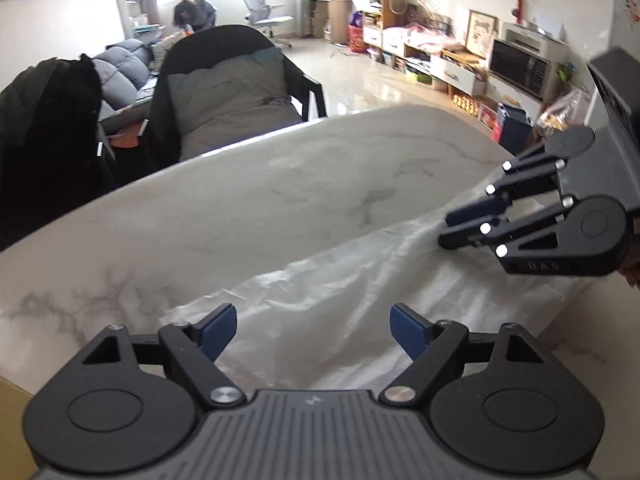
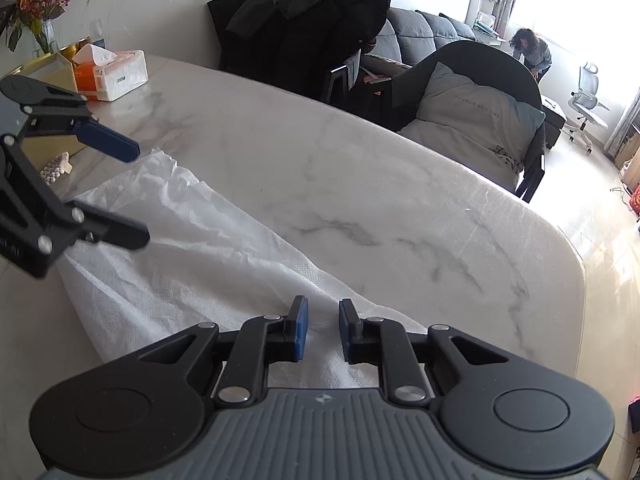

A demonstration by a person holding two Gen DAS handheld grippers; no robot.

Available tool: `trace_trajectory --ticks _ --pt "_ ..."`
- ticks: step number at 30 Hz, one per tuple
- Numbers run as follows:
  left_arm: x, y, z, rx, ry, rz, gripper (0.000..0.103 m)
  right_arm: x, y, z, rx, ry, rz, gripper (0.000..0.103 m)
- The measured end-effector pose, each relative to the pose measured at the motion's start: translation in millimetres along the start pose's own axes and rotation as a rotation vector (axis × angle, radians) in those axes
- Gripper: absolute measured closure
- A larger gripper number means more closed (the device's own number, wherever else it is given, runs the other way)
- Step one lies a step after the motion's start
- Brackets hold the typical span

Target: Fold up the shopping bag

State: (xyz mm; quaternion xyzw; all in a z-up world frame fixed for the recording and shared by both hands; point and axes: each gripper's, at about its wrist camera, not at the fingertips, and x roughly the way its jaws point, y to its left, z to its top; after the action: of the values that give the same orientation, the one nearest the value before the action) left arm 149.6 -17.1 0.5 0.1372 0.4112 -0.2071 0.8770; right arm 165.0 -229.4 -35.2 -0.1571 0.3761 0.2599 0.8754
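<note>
A white bag (image 2: pixel 192 256) lies flat and crinkly on the marble counter (image 2: pixel 360 184). It runs in a long strip from one gripper to the other.

The left gripper (image 1: pixel 314 330) is over one end of the bag. Its 2 blue pads (image 1: pixel 218 330) are wide apart. Nothing is squeezed between them, and the bag shows in the gap under them.

The right gripper (image 2: pixel 323 330) is at the other end of the bag. Its jaws are close together with a small gap. The bag is in that gap, but I cannot tell if the pads pinch it. In the left view the right gripper (image 1: pixel 448 228) points down at the bag's far end, and its tips look almost closed.

A tissue box (image 2: pixel 112 74) sits at the far side of the counter. A vase with flowers (image 2: pixel 40 12) is near it. 2 dark chairs (image 2: pixel 480 92) stand behind the counter, and a person (image 2: pixel 532 50) bends over far back in the room.
</note>
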Motion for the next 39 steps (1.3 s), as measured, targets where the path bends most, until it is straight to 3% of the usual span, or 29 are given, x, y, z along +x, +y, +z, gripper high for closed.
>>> trace_trajectory --ticks 2,4,6,8,11,16,18,20,33,39 --pt "9 3 -6 -0.040 0.023 -0.015 0.019 0 -1 1 -0.003 0.004 0.003 0.083" --pt "11 11 -8 -0.082 0.027 -0.013 0.019 0 -3 2 -0.003 0.008 -0.003 0.076" --pt "12 13 -9 -0.077 0.026 -0.013 0.016 1 -7 3 0.020 0.016 -0.020 0.053" --pt "15 15 -9 -0.079 0.031 -0.011 0.013 -1 -14 7 0.054 0.040 -0.040 0.049" --pt "17 16 -9 -0.082 0.034 -0.004 0.010 -25 -9 7 0.054 -0.045 -0.010 0.049" --pt "15 15 -11 -0.092 0.024 0.005 0.008 -45 35 -8 -0.037 -0.057 0.092 0.052" --pt "16 16 -11 -0.092 0.025 0.007 0.008 -40 47 -13 -0.051 -0.034 0.094 0.065" --pt "15 15 -11 -0.091 0.026 0.007 0.007 -34 54 -22 -0.053 0.009 0.081 0.073" --pt "14 16 -15 -0.093 0.011 0.008 0.006 -79 -6 -90 0.021 -0.009 -0.046 0.068" --pt "13 16 -17 -0.095 0.003 0.013 0.005 -84 -6 -94 0.000 0.012 -0.082 0.068"
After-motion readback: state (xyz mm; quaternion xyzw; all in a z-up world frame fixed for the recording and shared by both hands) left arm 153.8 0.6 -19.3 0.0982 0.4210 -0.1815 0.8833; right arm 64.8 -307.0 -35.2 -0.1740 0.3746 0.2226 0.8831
